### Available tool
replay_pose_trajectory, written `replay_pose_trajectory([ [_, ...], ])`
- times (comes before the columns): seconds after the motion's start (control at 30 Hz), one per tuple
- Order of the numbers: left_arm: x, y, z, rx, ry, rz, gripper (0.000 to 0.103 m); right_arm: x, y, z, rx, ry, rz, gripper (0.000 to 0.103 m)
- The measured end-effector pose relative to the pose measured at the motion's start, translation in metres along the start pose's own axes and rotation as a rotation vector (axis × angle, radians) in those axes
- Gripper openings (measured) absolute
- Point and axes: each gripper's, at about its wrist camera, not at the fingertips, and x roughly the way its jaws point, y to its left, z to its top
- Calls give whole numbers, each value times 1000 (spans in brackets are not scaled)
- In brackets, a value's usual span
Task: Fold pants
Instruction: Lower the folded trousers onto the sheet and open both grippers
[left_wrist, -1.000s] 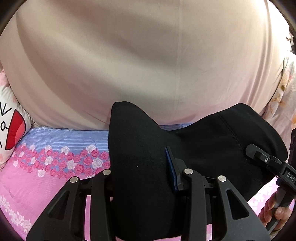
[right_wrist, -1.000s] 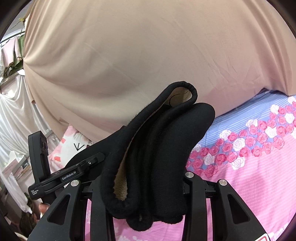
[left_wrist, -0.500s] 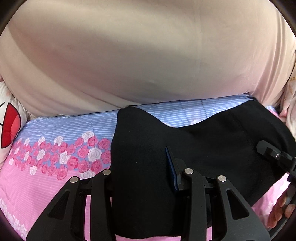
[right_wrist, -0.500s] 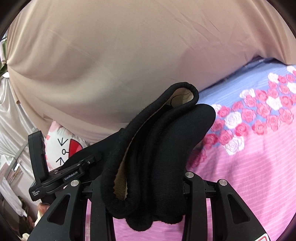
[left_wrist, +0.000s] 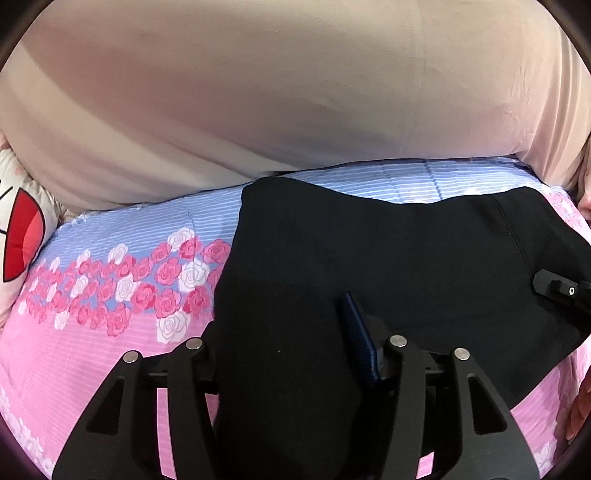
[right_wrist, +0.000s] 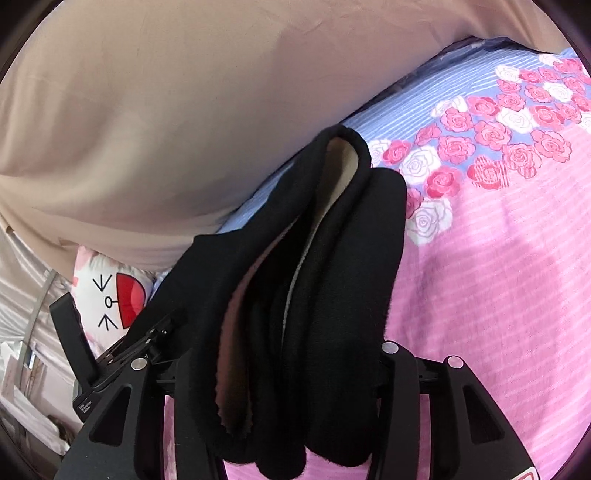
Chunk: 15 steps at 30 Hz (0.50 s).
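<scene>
- A bed sheet (left_wrist: 92, 373), pink with thin stripes and a band of pink and white roses, is spreading wide and open to the left of the pants in the left wrist view and to their right in the right wrist view
- A smooth beige curtain (left_wrist: 277, 103) is hanging along the far edge of the bed, closing off that side
- A white cushion (left_wrist: 22, 236) with a red cartoon mouth is sitting at the bed's far left corner
- The black pants (left_wrist: 388, 266), thick and matte, are stretching between the two tools over the bed; whether they are touching the sheet cannot be told
- The left gripper (left_wrist: 295, 354) is clenching a broad flat fold of the black cloth, with a blue pad (left_wrist: 360, 343) pressing against it
- The right gripper (right_wrist: 291, 350) is squeezing a bunched stack of layers, their rounded rolled edges curling upward and showing a fuzzy tan fleece lining (right_wrist: 341, 166)
- The far edge of the cloth is sagging in a shallow curve between a raised left corner and a raised right side
</scene>
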Motion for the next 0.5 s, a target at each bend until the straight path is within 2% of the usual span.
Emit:
replay_pose_trajectory([
  [0.1,-11,2,8,-5,-21,-16,37,-4,11,0,-34,-33,11,36],
  [0.13,-20,5,15,-14,-38,-29,33,-10,18,3,-46,-57,39,36],
  [0.2,-36,12,26,-36,-77,-45,30,-25,33,10,-74,-111,80,35],
  [0.23,-49,17,32,-49,-127,-28,30,-35,43,13,-102,-148,98,35],
  [0.3,-69,23,35,-47,-237,59,30,-48,58,15,-169,-201,95,36],
  [0.33,-72,25,34,-41,-247,93,33,-50,59,14,-189,-202,70,37],
  [0.37,-66,29,32,-44,-207,87,40,-46,53,14,-172,-173,51,45],
  [0.4,-51,34,27,-62,-118,68,48,-38,42,12,-136,-121,31,47],
  [0.43,-43,39,21,-84,-60,55,47,-29,21,7,-54,-48,-55,49],
  [0.5,-33,52,6,-129,21,17,47,-31,-7,-2,62,-10,-139,50],
])
